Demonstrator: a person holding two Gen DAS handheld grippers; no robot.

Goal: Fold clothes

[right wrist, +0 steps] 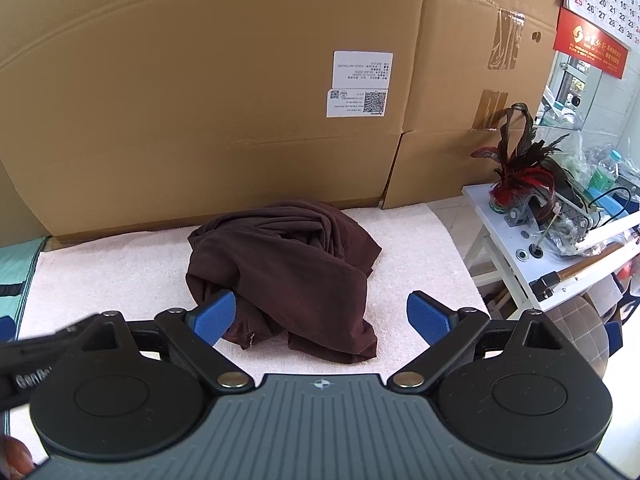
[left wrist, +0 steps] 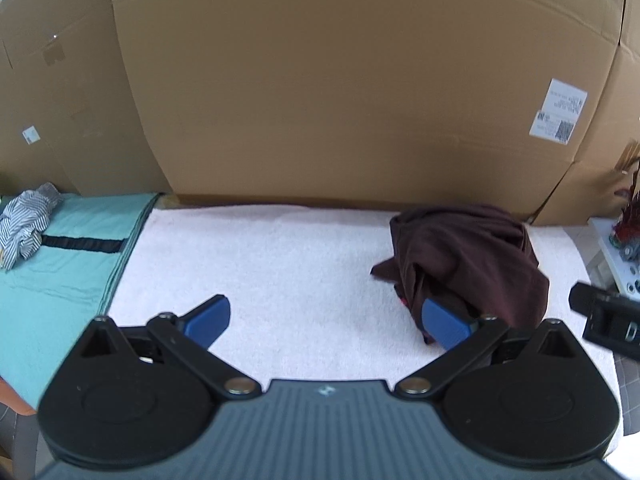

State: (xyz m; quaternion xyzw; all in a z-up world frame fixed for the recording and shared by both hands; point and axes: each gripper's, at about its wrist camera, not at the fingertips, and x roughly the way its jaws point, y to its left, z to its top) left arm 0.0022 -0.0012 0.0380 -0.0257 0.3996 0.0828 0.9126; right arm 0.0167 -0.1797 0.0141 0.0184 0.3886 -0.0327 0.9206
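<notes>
From the left wrist view, the left gripper [left wrist: 326,322] hangs low over the white towel [left wrist: 256,280] with its jaws spread wide and nothing between them; its right blue pad sits at the near edge of the dark maroon garment [left wrist: 468,264], whether touching cannot be told, while the other pad is over bare towel. The step in hand looks like a first pick-up of a crumpled piece, and it would go best if this gripper found a real hem or corner along the near edge instead of pinching a loose fold of the heap, so the cloth opens flat when lifted. The garment is bunched in a mound on the right part of the towel, close to the cardboard box [left wrist: 360,80]; a striped cloth [left wrist: 24,228] lies well apart on the teal sheet [left wrist: 68,272]. From the right wrist view, the right gripper [right wrist: 324,318] is likewise released wide and empty, straddling the garment's near right portion, left pad against a fold. The cloth is soft, thin, deeply creased, with a loose flap lying nearest. Taking two separated points and drawing them apart should spread it.
</notes>
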